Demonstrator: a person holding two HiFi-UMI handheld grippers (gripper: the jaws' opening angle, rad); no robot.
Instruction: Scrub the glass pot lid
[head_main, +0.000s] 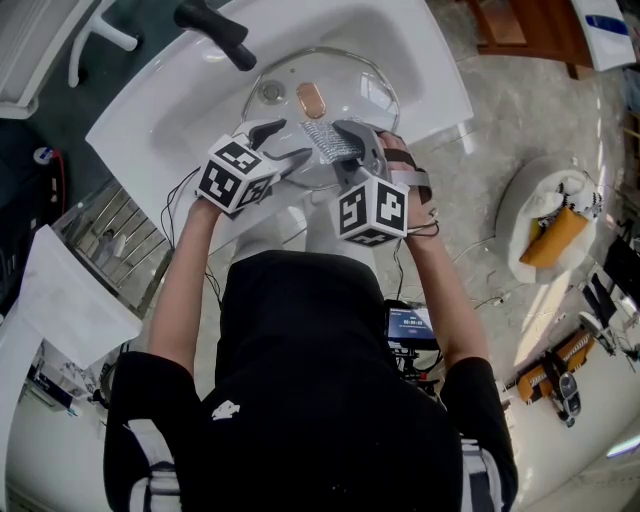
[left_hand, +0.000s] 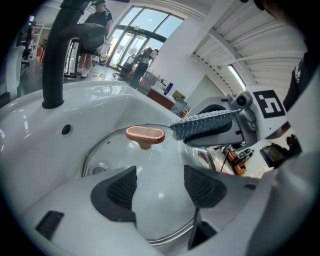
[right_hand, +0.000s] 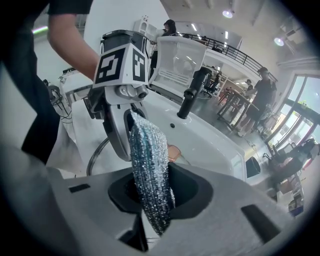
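Note:
The glass pot lid (head_main: 355, 85) with a copper knob (head_main: 311, 100) lies in the white sink (head_main: 135, 125). My left gripper (head_main: 280, 143) hovers over the lid's near edge, open, with the glass (left_hand: 155, 165) showing between its pads (left_hand: 117, 192); I cannot tell whether they touch it. My right gripper (head_main: 345, 145) is shut on a silvery-blue scrub pad (head_main: 328, 140). The pad (left_hand: 202, 124) stands just beside the knob (left_hand: 145, 135), above the lid's right side. In the right gripper view the pad (right_hand: 150, 170) sticks up from the jaws and hides most of the lid.
A black faucet (head_main: 215, 30) rises at the sink's back rim, with an overflow hole (left_hand: 66, 129) below it. A metal rack (head_main: 110, 230) stands left of the sink. A white basin with an orange item (head_main: 555, 235) and tools lie on the floor at right.

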